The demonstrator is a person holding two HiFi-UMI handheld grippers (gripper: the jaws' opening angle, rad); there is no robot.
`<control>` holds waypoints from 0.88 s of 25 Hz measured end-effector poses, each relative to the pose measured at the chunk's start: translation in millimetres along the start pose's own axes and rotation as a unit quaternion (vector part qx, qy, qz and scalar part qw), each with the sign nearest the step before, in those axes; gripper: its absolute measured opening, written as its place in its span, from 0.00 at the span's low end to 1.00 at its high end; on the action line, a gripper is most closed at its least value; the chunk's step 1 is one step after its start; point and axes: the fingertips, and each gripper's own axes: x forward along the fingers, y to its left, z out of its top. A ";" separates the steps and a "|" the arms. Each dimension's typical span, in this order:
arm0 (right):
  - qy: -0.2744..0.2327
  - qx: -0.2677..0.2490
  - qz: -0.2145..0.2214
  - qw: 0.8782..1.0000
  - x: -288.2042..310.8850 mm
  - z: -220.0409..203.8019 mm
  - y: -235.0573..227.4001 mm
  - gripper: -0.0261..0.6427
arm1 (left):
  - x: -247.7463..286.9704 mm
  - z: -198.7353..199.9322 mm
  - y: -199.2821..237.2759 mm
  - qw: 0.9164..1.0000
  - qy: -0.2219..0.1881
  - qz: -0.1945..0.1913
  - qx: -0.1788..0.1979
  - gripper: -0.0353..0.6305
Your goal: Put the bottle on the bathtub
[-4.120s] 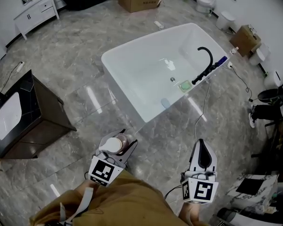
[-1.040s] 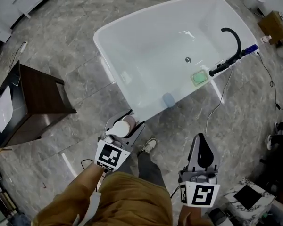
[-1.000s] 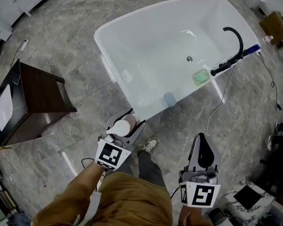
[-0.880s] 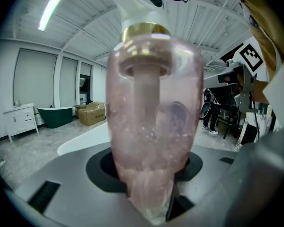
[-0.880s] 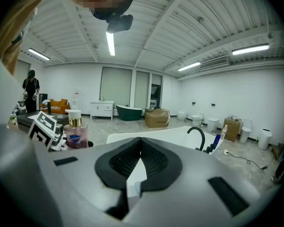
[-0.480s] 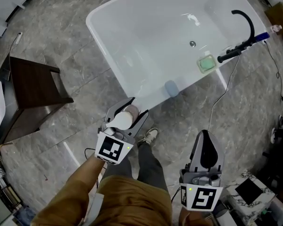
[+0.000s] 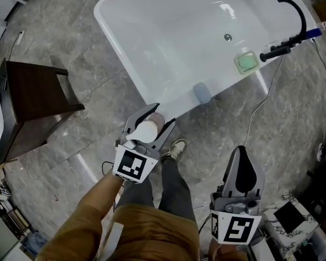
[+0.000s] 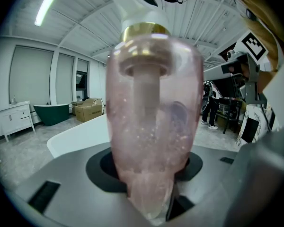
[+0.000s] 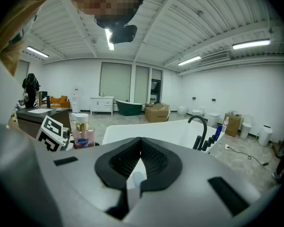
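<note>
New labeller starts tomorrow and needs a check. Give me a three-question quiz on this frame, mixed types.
1. Short answer: which gripper holds the clear pink plastic pump bottle?
2. True or false: the bottle stands on the rim of the white freestanding bathtub.
3. Multiple choice: the right gripper is A) shut and empty, B) wide open, C) shut on the bottle.

Key
1. The left gripper, with its jaws closed on the bottle's body.
2. False. The bottle is in the gripper, short of the tub.
3. A.
</note>
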 end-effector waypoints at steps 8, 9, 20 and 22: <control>0.009 -0.005 0.006 1.000 9.4 -11.0 -5.4 0.05 | 22.2 -27.8 3.2 1.000 0.008 0.007 0.000 0.38; 0.011 -0.006 0.007 1.000 10.0 -11.9 -5.7 0.05 | 24.9 -31.8 3.3 1.000 0.009 0.007 0.003 0.38; 0.025 -0.015 0.011 1.000 20.2 -25.7 -6.8 0.05 | 53.3 -70.8 4.0 1.000 0.021 0.001 0.010 0.38; 0.029 -0.018 0.012 0.999 21.2 -26.4 -7.0 0.05 | 58.8 -77.5 4.5 1.000 0.025 -0.001 0.012 0.38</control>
